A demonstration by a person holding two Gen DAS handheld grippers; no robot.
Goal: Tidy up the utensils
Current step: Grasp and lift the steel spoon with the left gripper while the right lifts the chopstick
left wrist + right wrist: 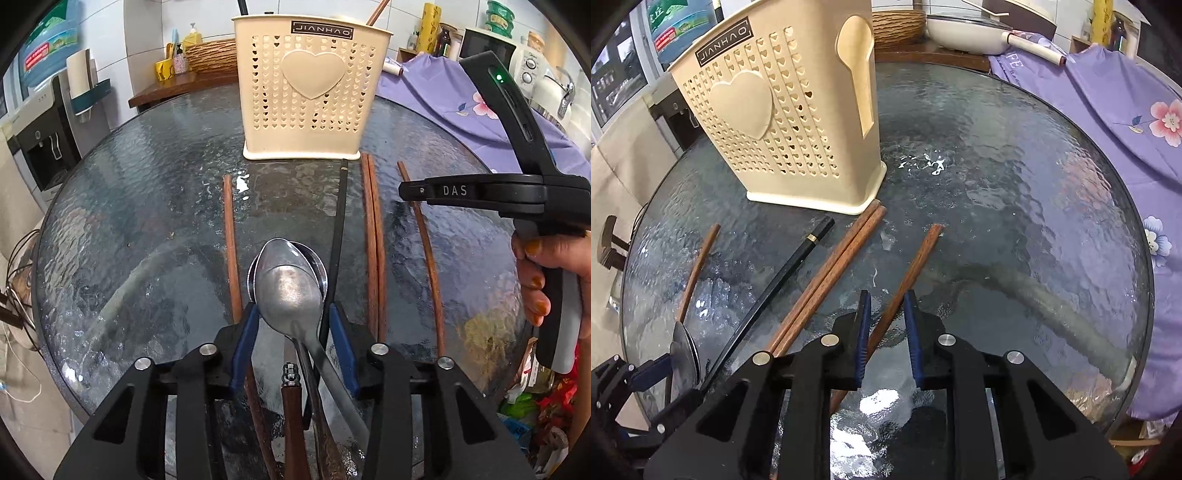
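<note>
Two stacked steel spoons (288, 284) lie on the round glass table (129, 221), and my left gripper (293, 306) is shut on their bowls, a blue pad against each side. Their handles and a brown wooden handle (291, 413) run back under it. My right gripper (887, 295) is open, low over a single brown chopstick (916, 266) that crosses the gap at a slant. A brown chopstick pair (831, 266), a black chopstick (783, 280) and another brown one (698, 266) lie in front of the cream perforated utensil caddy (783, 122), which stands upright.
A purple floral cloth (1108, 110) covers the surface right of the table. A wooden counter with a white pan (960, 33) and a basket sits behind. A water dispenser (40, 147) stands at the left. A person's hand (539, 284) holds the right gripper's handle.
</note>
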